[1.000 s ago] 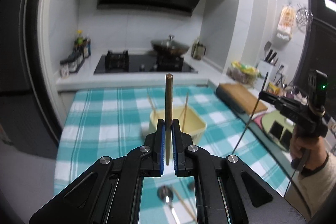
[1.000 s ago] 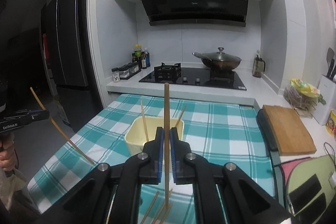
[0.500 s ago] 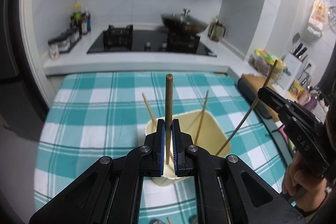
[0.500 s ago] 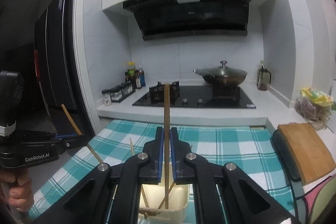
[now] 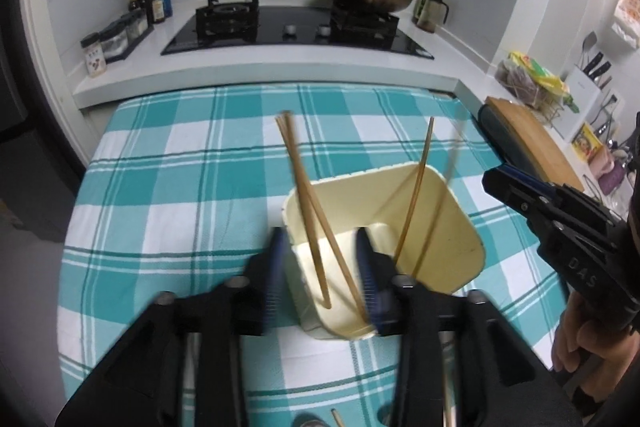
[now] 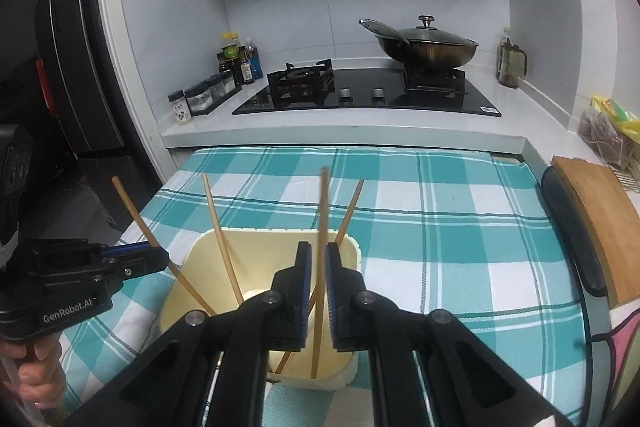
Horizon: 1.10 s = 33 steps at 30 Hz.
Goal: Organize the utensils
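Both claws (image 5: 320,275) (image 6: 318,291) have just opened, dropping chopsticks (image 6: 322,227) into bin (image 5: 460,227).

1. The chopsticks (image 6: 322,227) look like plain, smooth wood.
2. The cream tub (image 6: 352,363) at the bottom middle looks like smooth plastic.
3. The checked tablecloth (image 6: 440,219) is soft cloth.
4. The wok (image 6: 428,47) in the upper right is shiny metal.
5. The stove top (image 6: 368,99) is black and glossy.

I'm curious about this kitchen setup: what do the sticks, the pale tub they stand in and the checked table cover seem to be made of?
Chopsticks: probably bamboo or wood, tan and matt, thin and straight.
Tub: likely plastic, cream, smooth with a faint sheen, rounded moulded corners.
Checked cover: looks like woven cloth, teal and white; a wipeable coating cannot be ruled out.
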### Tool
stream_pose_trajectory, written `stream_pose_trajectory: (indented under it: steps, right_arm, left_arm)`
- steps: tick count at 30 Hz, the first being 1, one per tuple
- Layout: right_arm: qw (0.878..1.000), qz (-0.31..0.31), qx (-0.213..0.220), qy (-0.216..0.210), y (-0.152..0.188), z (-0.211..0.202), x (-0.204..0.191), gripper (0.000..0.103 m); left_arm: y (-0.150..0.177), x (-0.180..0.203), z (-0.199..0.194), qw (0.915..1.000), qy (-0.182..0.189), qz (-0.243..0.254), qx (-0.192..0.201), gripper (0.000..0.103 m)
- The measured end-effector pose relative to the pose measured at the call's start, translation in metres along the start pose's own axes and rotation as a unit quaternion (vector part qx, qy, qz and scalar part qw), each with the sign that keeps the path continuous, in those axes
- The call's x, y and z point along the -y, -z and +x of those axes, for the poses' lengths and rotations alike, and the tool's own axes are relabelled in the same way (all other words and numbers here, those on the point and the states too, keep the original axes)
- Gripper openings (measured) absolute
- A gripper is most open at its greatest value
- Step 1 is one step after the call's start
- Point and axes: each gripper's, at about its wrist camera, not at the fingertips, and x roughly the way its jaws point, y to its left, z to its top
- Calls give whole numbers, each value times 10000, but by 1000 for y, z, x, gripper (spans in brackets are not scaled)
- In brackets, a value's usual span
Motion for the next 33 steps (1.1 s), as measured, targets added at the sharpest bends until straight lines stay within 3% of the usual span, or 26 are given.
stream_pose_trajectory:
  steps: [2,5,8,13,18,22,27,33]
  right_arm:
    - [9998,71,147,-89,0,-15,-1,38]
    - [9992,-65,386,-106,5,-53,-3,41]
    - [9986,-213,473,-73,29,-91,-1,51]
    - [9989,-298,139,327,111,-118,17,56]
    - [9950,131,-624,775,213,-105,43,56]
    - [9901,370,-798,1096,255,-99,51,56]
    - [9858,381,-1009,1289,274,-86,53,56]
    - [9838,302,-1051,1423,280,-82,50,57]
  left_arm:
    - [6,-6,-27,9997,17,87,215,56]
    - [30,-14,-67,9985,-64,364,411,68]
    - [78,-25,-96,9971,-184,580,450,80]
    - [186,-48,-93,9969,-564,524,173,84]
    - [264,-74,-54,9956,-912,-68,-198,83]
    - [281,-81,-34,9925,-1184,-230,-202,83]
    - [277,-82,-22,9925,-1163,-273,-249,84]
    - [275,-90,-14,9922,-1108,-419,-400,102]
